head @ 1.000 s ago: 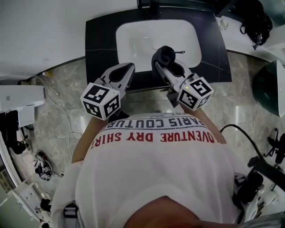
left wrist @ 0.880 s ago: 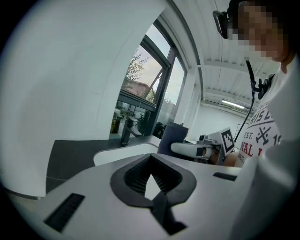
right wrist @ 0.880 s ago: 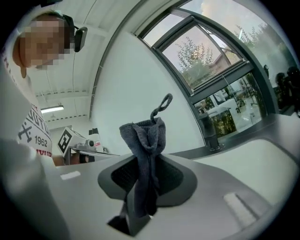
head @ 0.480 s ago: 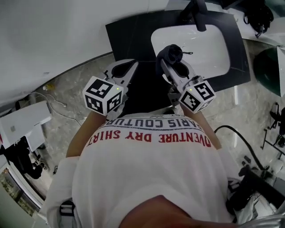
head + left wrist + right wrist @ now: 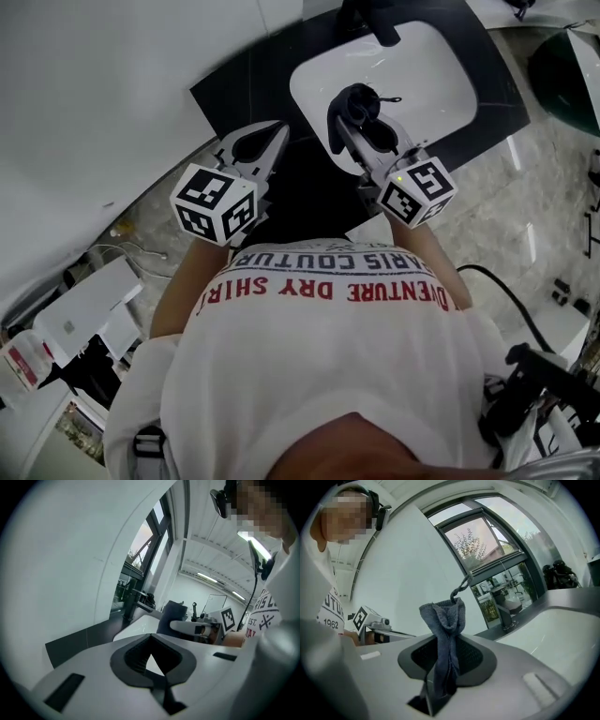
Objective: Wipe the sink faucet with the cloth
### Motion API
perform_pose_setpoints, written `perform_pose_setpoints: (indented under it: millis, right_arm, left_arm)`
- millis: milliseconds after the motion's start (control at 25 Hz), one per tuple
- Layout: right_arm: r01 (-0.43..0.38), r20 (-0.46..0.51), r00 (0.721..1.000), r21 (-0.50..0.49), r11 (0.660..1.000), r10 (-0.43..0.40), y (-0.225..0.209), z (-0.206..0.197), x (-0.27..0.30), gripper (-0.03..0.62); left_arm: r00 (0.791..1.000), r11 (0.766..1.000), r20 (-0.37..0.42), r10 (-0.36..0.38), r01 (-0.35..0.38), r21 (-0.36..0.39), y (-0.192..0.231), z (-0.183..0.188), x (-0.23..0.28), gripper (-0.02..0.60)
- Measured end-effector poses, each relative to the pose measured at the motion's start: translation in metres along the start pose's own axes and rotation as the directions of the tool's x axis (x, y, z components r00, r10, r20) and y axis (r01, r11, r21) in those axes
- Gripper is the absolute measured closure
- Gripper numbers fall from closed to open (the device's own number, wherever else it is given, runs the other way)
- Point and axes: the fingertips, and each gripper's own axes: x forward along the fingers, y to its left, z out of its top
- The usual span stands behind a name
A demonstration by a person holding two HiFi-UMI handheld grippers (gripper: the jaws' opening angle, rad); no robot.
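Note:
A dark grey cloth hangs bunched from my right gripper, which is shut on it above the near rim of the white sink. The dark faucet stands at the far side of the basin, apart from the cloth. In the right gripper view the cloth rises between the jaws, with the faucet beyond it. My left gripper is shut with nothing in it, over the black counter left of the basin. Its own view shows the faucet ahead.
A white wall runs along the counter's left side. Marble floor lies to the right, with a black cable across it. White boxes and clutter sit at the lower left. A window is behind the faucet.
The head view has swung, so the sink and counter now sit higher and tilted. Both grippers keep their pose, and the cloth stays in the right one.

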Motion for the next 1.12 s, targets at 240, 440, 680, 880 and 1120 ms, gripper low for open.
perform_pose_setpoints:
  millis: [240, 440, 680, 880, 1120]
  right_arm:
    - [0.113, 0.053, 0.992, -0.003, 0.994, -0.113, -0.028, 0.013, 0.015, 0.517]
    - [0.258, 0.091, 0.963, -0.029, 0.966, -0.254, -0.055, 0.028, 0.051, 0.517]
    - [0.384, 0.121, 0.919, -0.07, 0.92, -0.375, -0.089, 0.038, 0.114, 0.517]
    - [0.454, 0.137, 0.889, -0.137, 0.881, -0.437, -0.115, 0.049, 0.158, 0.517]
    - [0.617, 0.17, 0.786, -0.146, 0.773, -0.595, -0.167, 0.049, 0.181, 0.517]
  left_arm:
    - [0.995, 0.994, -0.028, -0.095, 0.096, 0.051, 0.016, 0.017, 0.04, 0.581]
    - [0.968, 0.961, -0.064, -0.242, 0.248, 0.121, 0.034, 0.038, 0.077, 0.581]
    - [0.939, 0.933, -0.104, -0.328, 0.339, 0.122, 0.071, 0.042, 0.095, 0.581]
    - [0.929, 0.924, -0.115, -0.352, 0.364, 0.114, 0.094, 0.042, 0.101, 0.581]
    - [0.904, 0.903, -0.17, -0.391, 0.413, 0.12, 0.099, 0.025, 0.103, 0.581]
